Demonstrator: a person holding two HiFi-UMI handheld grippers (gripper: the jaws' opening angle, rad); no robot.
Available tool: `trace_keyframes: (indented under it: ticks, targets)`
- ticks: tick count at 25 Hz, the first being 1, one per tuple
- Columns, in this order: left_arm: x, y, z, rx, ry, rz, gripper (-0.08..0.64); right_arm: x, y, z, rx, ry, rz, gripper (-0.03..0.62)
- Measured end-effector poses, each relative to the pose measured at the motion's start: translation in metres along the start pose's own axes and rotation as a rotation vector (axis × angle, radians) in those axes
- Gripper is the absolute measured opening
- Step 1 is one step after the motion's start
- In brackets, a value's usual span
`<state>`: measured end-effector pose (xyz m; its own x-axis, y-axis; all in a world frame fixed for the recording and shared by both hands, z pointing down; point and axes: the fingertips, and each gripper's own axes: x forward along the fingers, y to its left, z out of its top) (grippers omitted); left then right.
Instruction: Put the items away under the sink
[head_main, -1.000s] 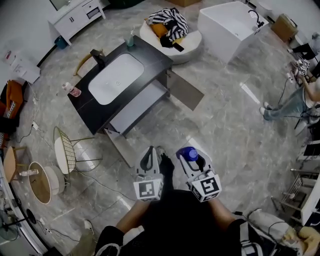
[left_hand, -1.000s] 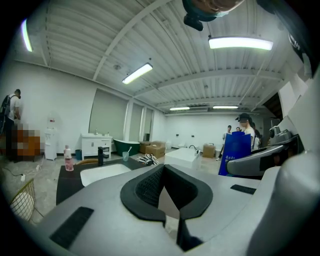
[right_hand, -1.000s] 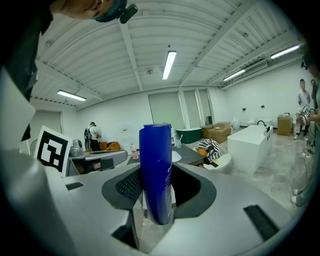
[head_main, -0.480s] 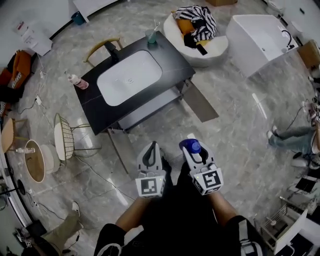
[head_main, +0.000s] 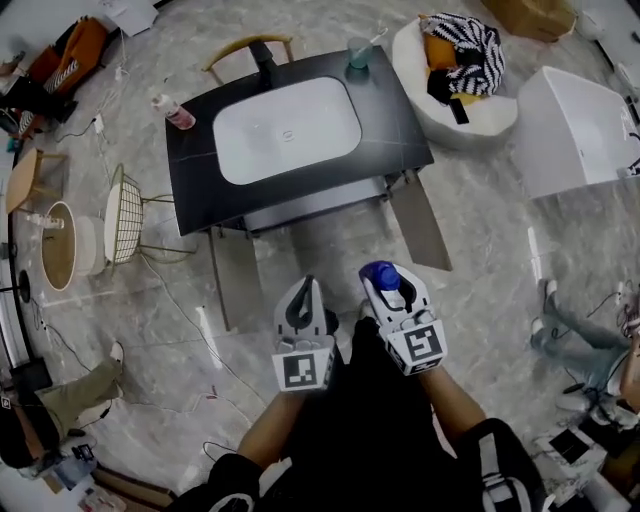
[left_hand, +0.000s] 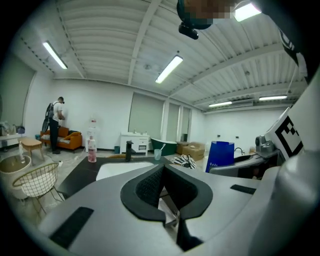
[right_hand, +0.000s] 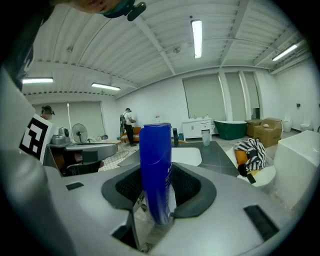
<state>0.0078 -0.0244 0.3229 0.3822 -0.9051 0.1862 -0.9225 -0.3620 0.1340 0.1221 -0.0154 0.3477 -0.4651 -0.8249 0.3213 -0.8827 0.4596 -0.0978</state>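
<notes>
Here we hold both tools low in front of us, side by side over the grey stone floor (head_main: 480, 290), both aimed at the sink (head_main: 288, 130).

The right gripper (head_main: 384, 290) is clamped on a blue can (head_main: 380, 274). Its dark pads (right_hand: 187, 187) press on the can's lower body from either side. In the right gripper view the can stands roughly upright and rises well above the jaws. From the head view we see mostly its rounded blue top.

The left gripper (head_main: 305, 288) carries nothing. In its own view the jaws stand together, the pads (left_hand: 147, 187) meeting at the tips with nothing between them.

The sink is a white basin set in a black counter (head_main: 400, 120), well apart from the can. On the counter stand:
- a black tap (head_main: 265, 58) behind the basin
- a pink bottle (head_main: 175, 112) at the left corner
- a cup (head_main: 359, 52) near the far right corner

Below the counter's front edge both doors hang open towards us, the left door (head_main: 235, 290) and the right door (head_main: 425, 225). A pale shelf (head_main: 310, 205) shows between them.

A wire chair (head_main: 122, 228) stands left of the counter. A round seat with striped cloth (head_main: 465, 60) and a white tub (head_main: 580, 130) stand to its right.
</notes>
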Motion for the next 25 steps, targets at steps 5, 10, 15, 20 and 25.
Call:
trace_keyframes:
  ticks: [5, 10, 15, 20, 25]
  targets:
    - [0.032, 0.024, -0.056, -0.033, -0.012, 0.057, 0.015, 0.049, -0.024, -0.049, 0.002, 0.014, 0.03, 0.16]
    - [0.06, 0.051, -0.121, -0.036, -0.032, 0.064, 0.015, 0.102, -0.035, -0.112, -0.006, 0.015, 0.027, 0.16]
    - [0.093, 0.072, -0.184, -0.055, -0.051, 0.046, 0.015, 0.147, -0.049, -0.173, -0.008, 0.019, 0.027, 0.16]
    - [0.128, 0.088, -0.257, -0.053, -0.065, 0.036, 0.015, 0.189, -0.071, -0.239, -0.018, 0.012, 0.028, 0.16]
    - [0.151, 0.098, -0.326, -0.058, -0.092, 0.037, 0.015, 0.222, -0.086, -0.306, -0.05, 0.003, 0.028, 0.16]
